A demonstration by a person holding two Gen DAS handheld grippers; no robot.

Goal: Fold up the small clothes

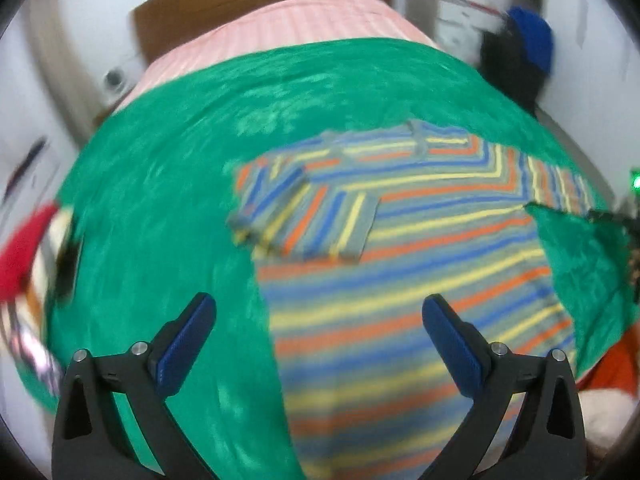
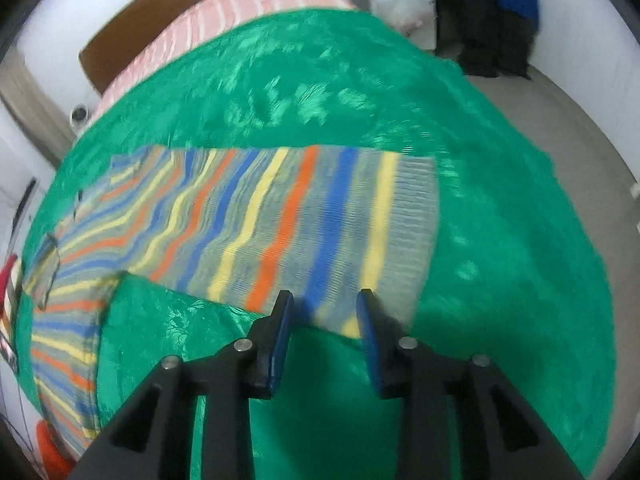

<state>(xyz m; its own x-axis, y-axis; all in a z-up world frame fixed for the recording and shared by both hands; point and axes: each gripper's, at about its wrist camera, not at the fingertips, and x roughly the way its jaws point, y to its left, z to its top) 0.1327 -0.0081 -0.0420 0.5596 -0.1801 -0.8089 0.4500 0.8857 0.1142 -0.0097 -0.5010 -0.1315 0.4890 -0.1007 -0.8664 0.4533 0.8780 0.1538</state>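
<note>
A striped sweater (image 1: 420,240) lies flat on a green blanket (image 1: 160,200) that covers the bed. Its stripes are orange, blue, yellow and grey. In the left wrist view, the left sleeve (image 1: 304,220) is already folded in across the chest. In the right wrist view, the right sleeve (image 2: 280,220) sticks straight out, with its grey ribbed cuff (image 2: 412,220) at the right end.

The left gripper (image 1: 320,312) is wide open and holds nothing. It hangs above the near left side of the sweater. The right gripper (image 2: 325,300) is open a little, and it holds nothing too. Its tips sit just by the near edge of the right sleeve, close to the cuff.

What could go wrong? The right gripper could pinch the green blanket along with the sleeve, because the blanket is soft and right under it. Then the blanket would lift too and mess up the sweater. If it grabs only a thin bit of cuff, the sleeve might slip out. A fast pull could also drag the whole sweater and undo the folded left sleeve.
</note>
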